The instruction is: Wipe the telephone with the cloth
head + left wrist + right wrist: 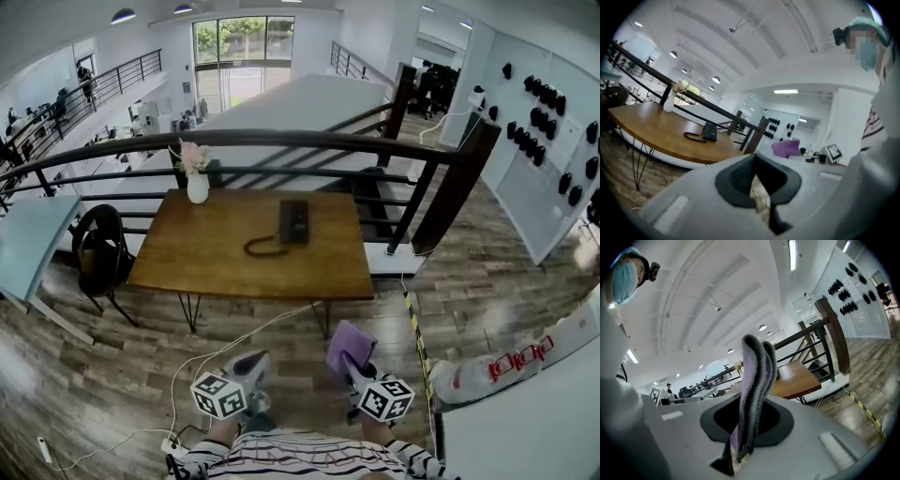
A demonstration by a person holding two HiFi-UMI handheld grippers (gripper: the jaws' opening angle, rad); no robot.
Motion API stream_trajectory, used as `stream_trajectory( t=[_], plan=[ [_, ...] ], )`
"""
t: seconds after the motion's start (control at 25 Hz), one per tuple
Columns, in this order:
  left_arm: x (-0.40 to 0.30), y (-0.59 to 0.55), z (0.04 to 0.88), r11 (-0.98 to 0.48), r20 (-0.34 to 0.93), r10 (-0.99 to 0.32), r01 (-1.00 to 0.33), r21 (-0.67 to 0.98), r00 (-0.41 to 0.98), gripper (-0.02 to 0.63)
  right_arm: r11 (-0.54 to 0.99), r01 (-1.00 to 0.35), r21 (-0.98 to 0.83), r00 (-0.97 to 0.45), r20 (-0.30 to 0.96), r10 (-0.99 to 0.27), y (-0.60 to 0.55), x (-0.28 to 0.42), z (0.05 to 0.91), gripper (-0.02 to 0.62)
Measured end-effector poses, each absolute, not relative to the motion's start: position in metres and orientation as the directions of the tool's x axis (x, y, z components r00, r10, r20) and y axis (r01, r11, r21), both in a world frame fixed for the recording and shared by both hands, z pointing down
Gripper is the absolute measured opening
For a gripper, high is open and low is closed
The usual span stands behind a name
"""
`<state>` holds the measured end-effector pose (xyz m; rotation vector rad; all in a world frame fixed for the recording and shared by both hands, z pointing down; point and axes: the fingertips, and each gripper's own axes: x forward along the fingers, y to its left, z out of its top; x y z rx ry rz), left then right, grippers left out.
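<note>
A wood-plank floor (84,375) bounded by a dark railing (281,141) is recorded, with the black telephone (293,222) on the wooden desk (206,267), well apart from the purple cloth (349,341) pinched in the closed fingers of the right gripper (351,364), and the left gripper (249,367) closed on nothing.

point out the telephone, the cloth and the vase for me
telephone (294,222), head view, on its black body.
cloth (349,344), head view, on the purple fold.
vase (198,188), head view, on its white belly.
</note>
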<state>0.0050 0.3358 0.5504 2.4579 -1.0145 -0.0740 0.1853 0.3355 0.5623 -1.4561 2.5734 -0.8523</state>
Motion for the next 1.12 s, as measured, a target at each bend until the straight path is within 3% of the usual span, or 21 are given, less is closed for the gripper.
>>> stream_trajectory(
  t=[0.76,1.12],
  plan=[
    [-0.088,0.158,0.524,-0.697,0.107,-0.588,-0.570,0.435,0.802,0.000,0.315,-0.815,-0.486,-0.449,0.186,-0.874,0.167,0.092,0.539,0.052],
    [-0.081,0.099,0.537,-0.684,0.120,-0.581,-0.563,0.464,0.805,0.000,0.273,-0.821,-0.502,-0.426,0.221,-0.877,0.122,0.102,0.551,0.052]
  ],
)
